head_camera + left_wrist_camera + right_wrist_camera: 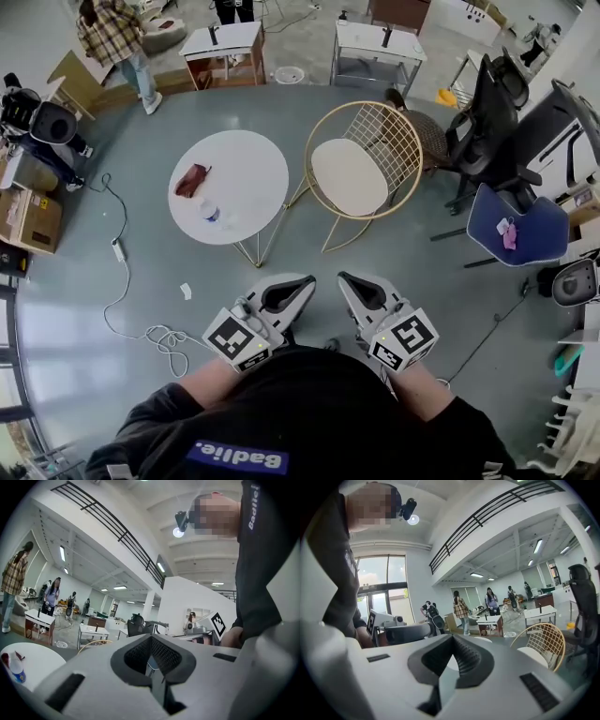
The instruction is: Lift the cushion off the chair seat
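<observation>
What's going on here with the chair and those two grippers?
A person holds a gripper in each hand, close to the body. The left gripper and the right gripper are both shut and empty, pointing toward the gold wire chair. The cream cushion lies on its seat, untouched, beside a round white table. The lift has not yet begun.

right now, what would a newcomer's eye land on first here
The gold wire chair with its pale round cushion on the seat stands mid-floor, beside a round white table. In the foreground the left gripper and right gripper are side by side, jaws closed and empty, well short of the chair.
</observation>
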